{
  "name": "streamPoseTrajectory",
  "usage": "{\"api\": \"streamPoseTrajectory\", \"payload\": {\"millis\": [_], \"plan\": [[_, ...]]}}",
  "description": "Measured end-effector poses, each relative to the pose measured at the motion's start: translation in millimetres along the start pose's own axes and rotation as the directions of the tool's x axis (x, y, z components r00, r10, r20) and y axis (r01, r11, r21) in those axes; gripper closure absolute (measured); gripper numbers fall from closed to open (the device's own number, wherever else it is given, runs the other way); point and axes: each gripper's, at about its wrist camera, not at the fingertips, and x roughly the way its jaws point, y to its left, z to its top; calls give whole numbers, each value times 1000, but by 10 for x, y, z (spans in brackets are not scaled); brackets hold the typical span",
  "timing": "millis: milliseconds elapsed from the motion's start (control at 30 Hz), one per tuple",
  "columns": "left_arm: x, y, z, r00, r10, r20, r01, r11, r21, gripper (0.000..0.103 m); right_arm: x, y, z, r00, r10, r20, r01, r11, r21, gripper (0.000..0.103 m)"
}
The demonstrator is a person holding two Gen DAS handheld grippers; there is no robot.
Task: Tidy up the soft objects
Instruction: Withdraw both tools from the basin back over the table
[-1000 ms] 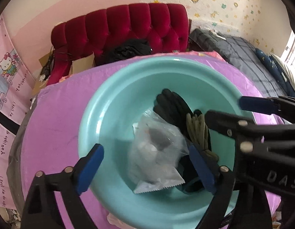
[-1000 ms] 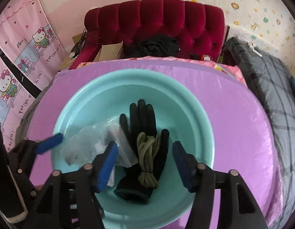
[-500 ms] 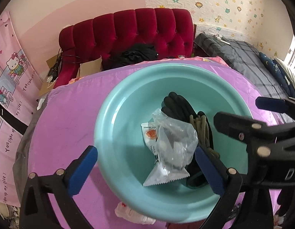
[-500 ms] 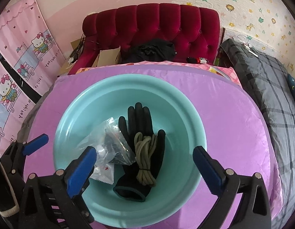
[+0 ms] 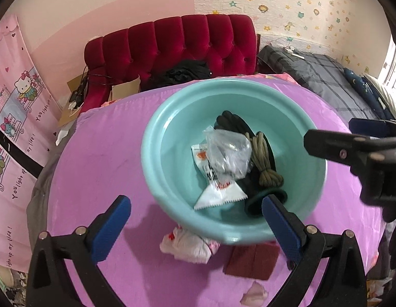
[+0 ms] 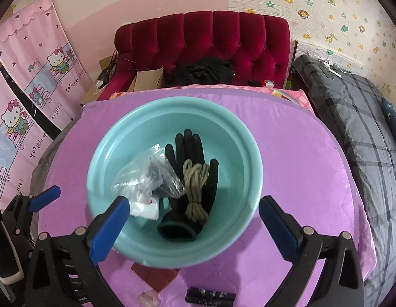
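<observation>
In the left wrist view, the left gripper (image 5: pixel 195 226) hangs open and empty over the near rim of the teal basin (image 5: pixel 157 117). Inside lie a clear plastic bag (image 5: pixel 227 153), a white snack packet (image 5: pixel 216 197) with red print I cannot read, and at 3 o'clock a black glove (image 5: pixel 251 181) under an olive cord bundle (image 5: pixel 264 161). All look light and limp; the bag seems slippery, so pinch its crumpled top. In the right wrist view, the right gripper (image 6: pixel 191 223) is also open; the pink curtain (image 6: pixel 31 89) at 9 o'clock reads "You light up my life!".
</observation>
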Motion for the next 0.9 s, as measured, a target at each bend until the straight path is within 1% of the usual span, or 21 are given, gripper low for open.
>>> {"api": "streamPoseTrajectory", "payload": {"millis": [167, 433, 767, 900], "plan": [[-204, -10, -162, 1000, -4, 10, 4, 1000, -12, 0, -185, -3, -138, 1000, 2, 6, -2, 1000, 2, 0], [-508, -44, -475, 1000, -14, 26, 14, 1000, -20, 0, -506, -44, -449, 1000, 6, 17, -6, 1000, -5, 0], [-746, -231, -902, 999, -29, 25, 28, 1000, 11, 0, -719, -105, -862, 1000, 2, 17, -2, 1000, -2, 0], [-805, -321, -1132, 999, -37, 18, 37, 999, 20, 0, -785, -137, -1065, 1000, -1, 24, 1, 1000, 1, 0]]}}
